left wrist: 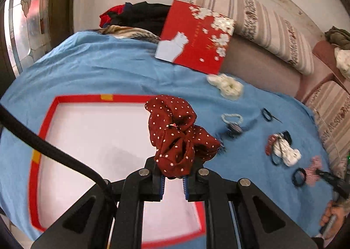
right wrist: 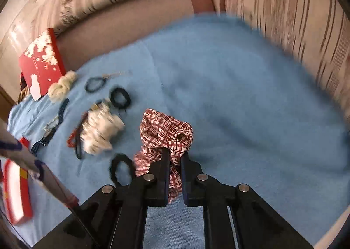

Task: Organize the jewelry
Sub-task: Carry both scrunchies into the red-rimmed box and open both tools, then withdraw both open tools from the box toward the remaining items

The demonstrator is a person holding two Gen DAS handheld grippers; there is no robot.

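1. Polka-dot scrunchie (left wrist: 179,133) — dark red gathered fabric with small white dots, bunched in soft folds. Pinched between the fingers of the left gripper (left wrist: 174,180) and held above the right-hand rim of the open box (left wrist: 44,122).
2. Plaid scrunchie (right wrist: 166,133) — red-and-white checked cloth, crumpled. Pinched in the right gripper (right wrist: 175,174), its lower folds on the blue cloth (right wrist: 229,95) toward that cloth's near edge.
3. Open box — shallow, square, red rim with yellow tape tabs, plain white floor; lies on the cloth's left part. The right wrist view shows only one corner of it.
4. Box lid (left wrist: 194,36) — red card, white blossom print, propped tilted at the cloth's far edge.
5. Cream scrunchie (left wrist: 226,86) — fluffy, pale, just beside the lid.
6. White scrunchie (right wrist: 98,130) — ruffled, lying with red and dark bands at mid-cloth, near the plaid one.
7. Black hair ties (right wrist: 119,98) — thin elastic loops, scattered; one (right wrist: 121,169) lies just left of the right gripper.
8. Pearl bracelet (left wrist: 231,117) — a small ring of pale beads, blurred, with a dark clip beside it.
9. Striped cushions (left wrist: 258,19) — beige and brown, along the cloth's far and right edges.
10. Left wrist view only: dark clothing pile (left wrist: 140,16) past the cloth's far edge, and a black cable (left wrist: 54,152) crossing the box.
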